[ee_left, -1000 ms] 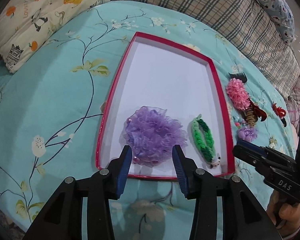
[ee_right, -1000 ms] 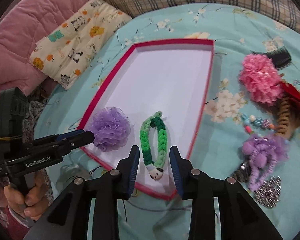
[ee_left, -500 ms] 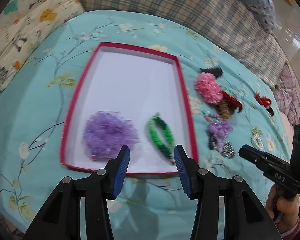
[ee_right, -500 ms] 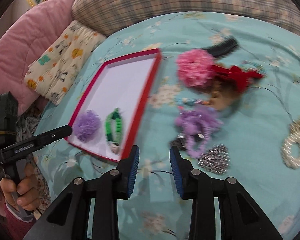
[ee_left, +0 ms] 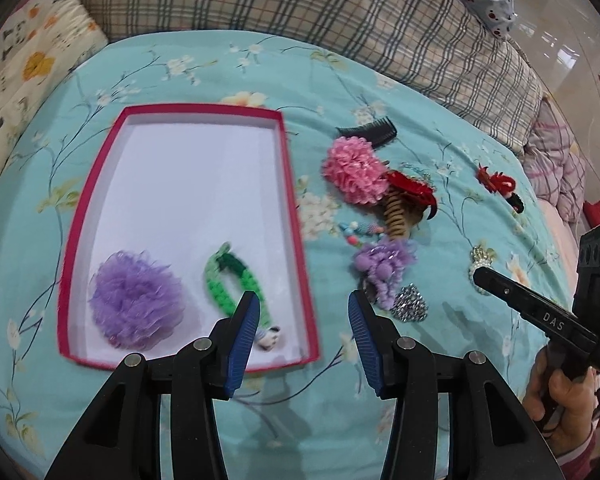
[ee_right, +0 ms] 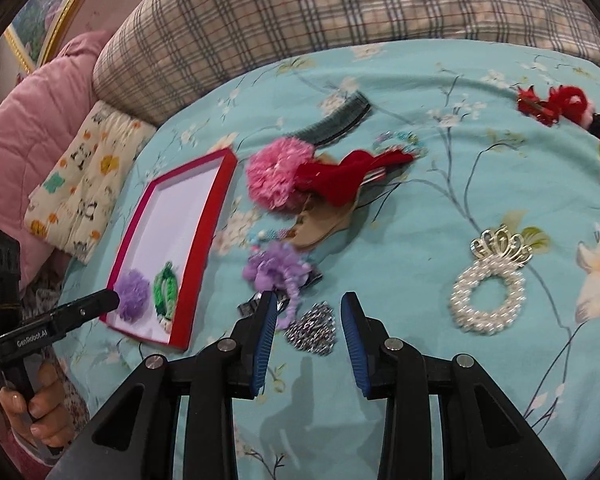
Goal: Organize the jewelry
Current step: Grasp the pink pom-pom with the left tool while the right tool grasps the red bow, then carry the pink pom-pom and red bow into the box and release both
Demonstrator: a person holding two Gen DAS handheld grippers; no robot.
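Red-rimmed tray (ee_left: 292, 216) sits left of both empty, parted grippers (right gripper (ee_right: 309, 312) over silver heart clip (ee_right: 314, 330))

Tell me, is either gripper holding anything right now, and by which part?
Nothing is held. The left gripper and right gripper both stand open and empty above the bedspread.

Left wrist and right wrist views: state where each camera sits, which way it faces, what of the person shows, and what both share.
Left wrist: on the left gripper, looking down at the bedspread over the red tray's near right corner; right gripper and hand at right.
Right wrist: on the right gripper, looking down over the silver heart; left gripper and hand at left.
Shared: tray, purple scrunchie, green band, pink scrunchie, pearl ring.
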